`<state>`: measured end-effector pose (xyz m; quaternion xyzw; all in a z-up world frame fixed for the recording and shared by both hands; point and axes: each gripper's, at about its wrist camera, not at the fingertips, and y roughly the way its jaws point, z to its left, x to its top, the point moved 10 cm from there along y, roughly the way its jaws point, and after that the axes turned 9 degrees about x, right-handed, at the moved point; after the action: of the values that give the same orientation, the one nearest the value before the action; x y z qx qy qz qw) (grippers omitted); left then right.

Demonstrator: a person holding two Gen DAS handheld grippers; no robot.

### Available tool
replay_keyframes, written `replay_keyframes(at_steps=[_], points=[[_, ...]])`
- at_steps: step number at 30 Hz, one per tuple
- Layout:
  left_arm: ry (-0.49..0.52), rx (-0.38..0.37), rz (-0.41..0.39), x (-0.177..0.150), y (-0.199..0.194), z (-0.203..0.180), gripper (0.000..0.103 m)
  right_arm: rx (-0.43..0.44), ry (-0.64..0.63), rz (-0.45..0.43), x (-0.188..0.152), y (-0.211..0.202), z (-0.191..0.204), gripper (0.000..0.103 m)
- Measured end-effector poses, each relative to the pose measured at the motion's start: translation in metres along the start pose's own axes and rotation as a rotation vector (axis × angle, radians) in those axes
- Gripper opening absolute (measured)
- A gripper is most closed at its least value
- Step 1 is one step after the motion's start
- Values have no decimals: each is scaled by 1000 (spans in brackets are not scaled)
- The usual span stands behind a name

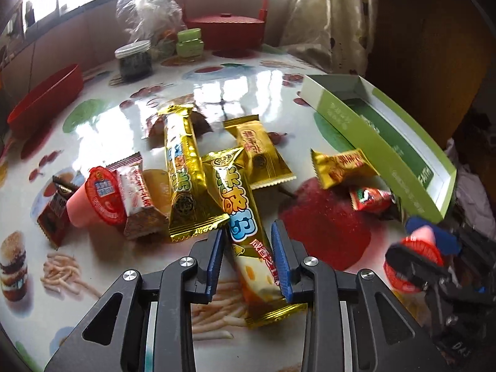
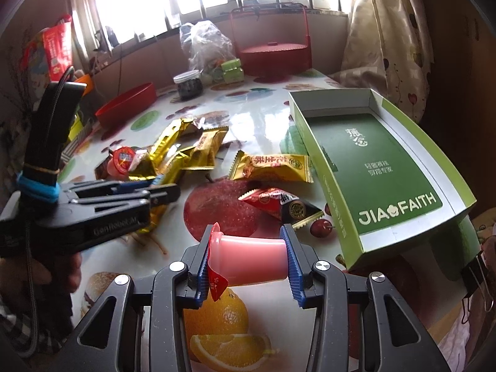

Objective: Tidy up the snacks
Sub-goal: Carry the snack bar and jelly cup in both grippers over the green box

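Green cardboard box point(image 2: 387, 167), open-topped on the counter point(image 2: 263, 117), lies just ahead and to the right of the right tool point(image 2: 248, 263), clearly the nearer arm. Its pads are clamped end to end on a pink jelly cup point(image 2: 251, 260) lying crosswise. Beside the snack pile, the left tool point(image 1: 248, 266) stands apart, straddling a gold snack bar point(image 1: 245, 226) whose long axis runs along the fingers.

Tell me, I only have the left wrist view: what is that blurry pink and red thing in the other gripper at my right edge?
Observer: A pink jelly cup, lying sideways, pinched end to end by the right gripper.
Operator: Is the green box empty?
Observer: Yes; the right view shows the green box holding nothing, only its printed bottom.
Operator: Is my left gripper closed on the bar?
Observer: No; the left gripper is open, its fingers either side of the long gold bar.
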<state>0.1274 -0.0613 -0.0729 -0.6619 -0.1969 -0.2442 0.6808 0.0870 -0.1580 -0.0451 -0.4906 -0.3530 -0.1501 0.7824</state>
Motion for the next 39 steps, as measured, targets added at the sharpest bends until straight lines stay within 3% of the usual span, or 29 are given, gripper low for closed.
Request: replay_keyframes(at_steps=[4, 23, 39], points=[[-5, -10, 3, -1, -3, 0, 24, 8, 0, -10, 5, -2, 0, 40], [1, -130, -64, 29, -39, -26, 24, -19, 39, -84, 40, -24, -22, 40], [95, -275, -91, 78, -38, -103, 24, -142, 114, -144, 61, -47, -84, 40]])
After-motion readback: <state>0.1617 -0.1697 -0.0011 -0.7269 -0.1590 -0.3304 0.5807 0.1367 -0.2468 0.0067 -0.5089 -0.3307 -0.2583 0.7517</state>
